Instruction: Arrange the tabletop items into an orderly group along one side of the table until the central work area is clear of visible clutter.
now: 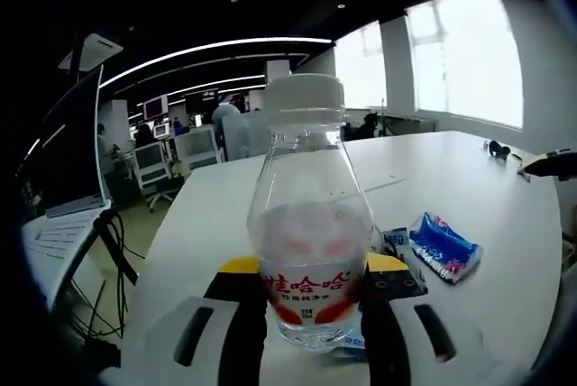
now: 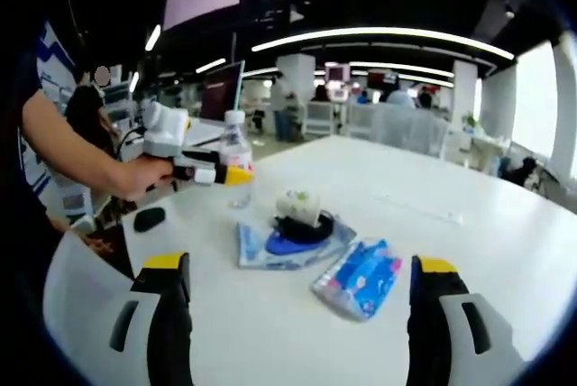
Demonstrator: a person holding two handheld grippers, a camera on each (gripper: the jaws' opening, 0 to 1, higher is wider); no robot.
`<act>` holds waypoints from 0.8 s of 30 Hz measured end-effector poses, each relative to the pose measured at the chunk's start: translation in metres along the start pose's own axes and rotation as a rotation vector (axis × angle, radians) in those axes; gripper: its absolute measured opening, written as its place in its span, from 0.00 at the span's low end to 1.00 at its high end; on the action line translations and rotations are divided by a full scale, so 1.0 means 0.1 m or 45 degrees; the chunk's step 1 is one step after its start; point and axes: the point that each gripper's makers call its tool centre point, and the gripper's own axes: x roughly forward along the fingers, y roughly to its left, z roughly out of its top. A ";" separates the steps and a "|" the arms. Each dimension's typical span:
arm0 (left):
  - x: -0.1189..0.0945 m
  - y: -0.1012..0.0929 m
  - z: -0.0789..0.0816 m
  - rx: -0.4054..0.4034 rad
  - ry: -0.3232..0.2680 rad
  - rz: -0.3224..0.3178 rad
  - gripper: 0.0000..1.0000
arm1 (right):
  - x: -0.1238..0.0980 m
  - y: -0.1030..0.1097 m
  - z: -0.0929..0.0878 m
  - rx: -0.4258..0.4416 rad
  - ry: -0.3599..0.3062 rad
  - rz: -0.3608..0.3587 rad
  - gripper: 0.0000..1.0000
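Bottle [image 1: 309, 224] sits clamped between the left gripper [image 1: 311, 314] jaws, low on its body at the red label, upright, white cap on. In the right gripper view the same bottle [image 2: 235, 159] shows near the table's far-left edge, the left gripper [image 2: 225, 175] closed on it, base at or just above the tabletop; cannot tell which.

Right gripper [image 2: 302, 300] hangs wide open, nothing held, over the white table [image 2: 433, 188]. Ahead of it lie 2 leftovers mid-table: blue tissue pack [image 2: 358, 277] nearest, then a flat blue pouch [image 2: 293, 243] with a small black-and-white object [image 2: 302, 210] resting on it.

My read on doing this step well: set the bottle down vertical close to the edge, release only once the base is flat, since it looks nearly empty, tips easily. Keep the grip low. Leave space beside it for the tissue pack and pouch to line up. Take the tissue pack with the right next; lift the pouch level or the top item slides off.
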 end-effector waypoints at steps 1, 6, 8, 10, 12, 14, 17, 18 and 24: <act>0.01 0.02 0.00 -0.004 0.001 0.005 0.39 | -0.01 0.00 0.00 0.003 -0.001 -0.001 1.00; 0.03 0.13 0.00 -0.005 -0.003 0.050 0.39 | -0.02 0.02 -0.03 0.031 -0.005 -0.014 1.00; 0.05 0.16 -0.01 -0.024 0.001 0.065 0.39 | -0.02 0.04 -0.04 0.036 -0.005 -0.012 1.00; 0.07 0.19 -0.02 -0.036 0.010 0.073 0.39 | -0.01 0.06 -0.06 0.037 0.003 -0.012 1.00; 0.10 0.23 -0.04 -0.048 0.013 0.094 0.39 | -0.01 0.08 -0.07 0.033 0.005 -0.009 1.00; 0.13 0.28 -0.05 -0.101 0.017 0.124 0.39 | -0.02 0.09 -0.08 0.031 0.010 -0.009 1.00; 0.17 0.31 -0.06 -0.097 0.020 0.135 0.39 | -0.03 0.08 -0.07 0.040 0.001 -0.015 1.00; 0.18 0.31 -0.06 -0.094 0.017 0.140 0.39 | -0.03 0.08 -0.09 0.051 0.002 -0.016 1.00; 0.26 0.44 -0.09 -0.131 0.023 0.188 0.39 | -0.04 0.06 -0.14 0.057 0.019 -0.020 1.00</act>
